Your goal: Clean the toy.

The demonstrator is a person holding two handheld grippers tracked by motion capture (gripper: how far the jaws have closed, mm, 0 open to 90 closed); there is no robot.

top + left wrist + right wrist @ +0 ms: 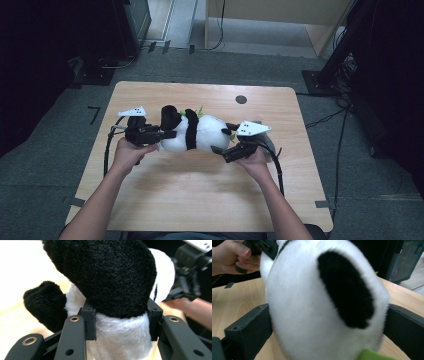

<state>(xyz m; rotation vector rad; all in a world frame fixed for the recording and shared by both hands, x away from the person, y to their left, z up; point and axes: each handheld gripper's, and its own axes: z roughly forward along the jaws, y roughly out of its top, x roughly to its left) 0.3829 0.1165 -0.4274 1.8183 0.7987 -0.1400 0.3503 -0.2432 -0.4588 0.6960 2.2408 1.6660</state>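
High view first: one plush panda [196,133] lies on its side across the wooden worktop [200,190], stretched between the two grippers. The left gripper [167,134] comes in at the panda's left end, its jaws closed onto the plush there, with the person's left hand [131,152] wrapped round its body. The right gripper [220,149] sits at the panda's right end, just below and beside the head, held by the right hand [257,160]. One dark round hole [241,99] marks the worktop beyond the right gripper. So: one panda, two grippers, two hands.

Left gripper view: the panda [110,290] is right between the jaws, white fur pinched on both sides where the black band meets it, and the pads [89,323] press into the plush. That is a firm hold, jaws partly closed. One black limb [43,303] sticks out just left of the jaws. The right gripper [190,272] shows farther off, behind the panda.

Right gripper view: the panda's white round head with one black patch [345,290] bulges between the jaws. The jaws stand wide on either side, flanking the fur at its edges; no squeeze shows. A green scrap [372,355] peeks at the bottom edge.
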